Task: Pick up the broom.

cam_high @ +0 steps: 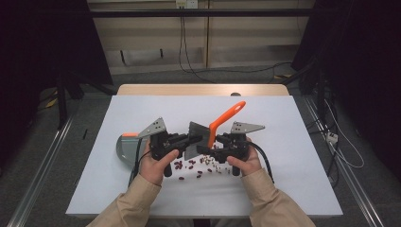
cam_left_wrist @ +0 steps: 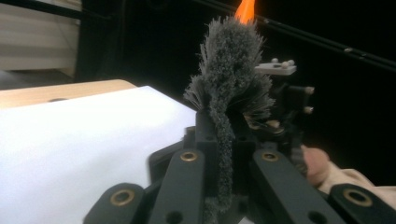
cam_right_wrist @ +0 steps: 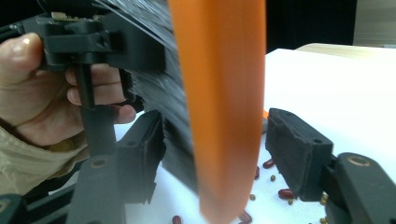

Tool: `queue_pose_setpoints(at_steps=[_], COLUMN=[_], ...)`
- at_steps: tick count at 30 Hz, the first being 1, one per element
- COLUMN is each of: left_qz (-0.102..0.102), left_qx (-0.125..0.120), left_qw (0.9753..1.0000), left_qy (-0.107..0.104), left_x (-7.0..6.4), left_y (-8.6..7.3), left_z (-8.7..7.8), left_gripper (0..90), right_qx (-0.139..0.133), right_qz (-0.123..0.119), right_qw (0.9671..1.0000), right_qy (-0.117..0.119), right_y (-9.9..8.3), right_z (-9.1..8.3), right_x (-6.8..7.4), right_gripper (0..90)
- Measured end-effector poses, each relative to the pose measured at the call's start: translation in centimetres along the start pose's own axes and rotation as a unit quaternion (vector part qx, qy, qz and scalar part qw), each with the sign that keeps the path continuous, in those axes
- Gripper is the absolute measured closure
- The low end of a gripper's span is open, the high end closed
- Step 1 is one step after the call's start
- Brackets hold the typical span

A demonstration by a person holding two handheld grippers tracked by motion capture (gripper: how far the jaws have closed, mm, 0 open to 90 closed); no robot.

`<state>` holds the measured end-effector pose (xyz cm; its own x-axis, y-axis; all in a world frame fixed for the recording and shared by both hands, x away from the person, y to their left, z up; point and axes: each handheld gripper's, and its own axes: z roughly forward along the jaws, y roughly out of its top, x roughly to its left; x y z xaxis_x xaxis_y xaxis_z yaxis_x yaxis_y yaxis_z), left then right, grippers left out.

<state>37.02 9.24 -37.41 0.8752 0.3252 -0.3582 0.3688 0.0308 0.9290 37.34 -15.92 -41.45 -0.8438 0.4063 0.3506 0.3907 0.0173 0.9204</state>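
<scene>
The person held a brush [cam_high: 208, 135] up over the white table [cam_high: 293, 142], between both grippers. The left gripper [cam_high: 193, 139] was pinching the grey bristles [cam_left_wrist: 231, 70] tight. The right gripper [cam_high: 211, 150] had its jaws wide apart around the orange handle [cam_right_wrist: 219, 93]. Red beans [cam_high: 191, 165] lay scattered below, and a grey dustpan [cam_high: 124, 149] sat just left of the left hand [cam_high: 156, 163]

Both forearms in tan sleeves come in from the near edge and converge at mid-surface; the left hand [cam_high: 155, 161] holds the left gripper [cam_high: 189, 140] pointing right, its jaws closed on dark bristles; the right hand [cam_high: 244, 163] holds the right gripper [cam_high: 204, 149] pointing left, its jaws standing apart around an orange handle; the two grippers nearly meet.
</scene>
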Motion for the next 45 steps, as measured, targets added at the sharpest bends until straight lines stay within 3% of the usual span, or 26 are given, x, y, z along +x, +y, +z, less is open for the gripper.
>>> queue_pose_setpoints(at_steps=[2,7,12,16,18,20,32,35,38,41,43,45], left_qz=[0.002,-0.004,0.011,0.022,0.024,0.025,0.029,0.032,0.037,0.052,0.055,0.071], left_qx=[0.002,-0.005,0.002,0.009,0.012,0.013,0.026,0.028,0.027,0.026,0.024,0.033], left_qw=[1.0,1.0,0.9999,0.9995,0.9993,0.9992,0.9984,0.9981,0.997,0.9951,0.9948,0.993], left_qy=[-0.001,-0.001,0.007,0.019,0.024,0.029,0.041,0.045,0.062,0.081,0.082,0.088], left_x=[0.0,0.5,0.7,1.0,1.1,1.3,1.4,1.4,1.3,1.1,0.9,0.8], left_y=[-0.1,-0.1,-0.2,-0.3,-0.4,-0.4,-0.9,-0.8,-0.3,0.3,0.7,1.1], left_z=[0.2,-0.1,-0.1,-0.2,-0.2,-0.3,-0.3,-0.3,-0.4,-0.7,-0.7,-0.7], left_gripper=[86.6,86.2,83.8,82.8,82.7,82.7,82.9,78.7,64.8,56.7,49.3,49.0], right_qx=[0.002,0.014,0.036,0.05,0.053,0.057,0.069,0.075,0.077,0.08,0.09,0.095], right_qz=[-0.005,-0.011,-0.027,-0.014,-0.003,-0.007,-0.007,-0.011,-0.016,-0.012,-0.011,-0.011], right_qw=[1.0,0.9997,0.999,0.9985,0.9984,0.9978,0.9966,0.996,0.9956,0.995,0.9939,0.9935], right_qy=[0.008,0.015,-0.007,-0.019,-0.02,-0.032,-0.046,-0.047,-0.051,-0.057,-0.063,-0.062], right_y=[-0.1,-0.1,0.4,0.7,0.8,1.0,1.9,1.9,1.9,1.9,1.8,1.6], right_z=[0.3,0.2,-0.3,-0.8,-1.0,-1.1,-2.0,-1.9,-1.9,-2.0,-2.0,-1.8], right_x=[0.0,0.0,0.4,0.3,0.2,0.3,0.5,0.5,0.6,0.4,0.2,0.1], right_gripper=[39.1,67.8,69.2,69.2,69.4,69.6,70.3,70.4,70.5,70.5,70.5,70.6])
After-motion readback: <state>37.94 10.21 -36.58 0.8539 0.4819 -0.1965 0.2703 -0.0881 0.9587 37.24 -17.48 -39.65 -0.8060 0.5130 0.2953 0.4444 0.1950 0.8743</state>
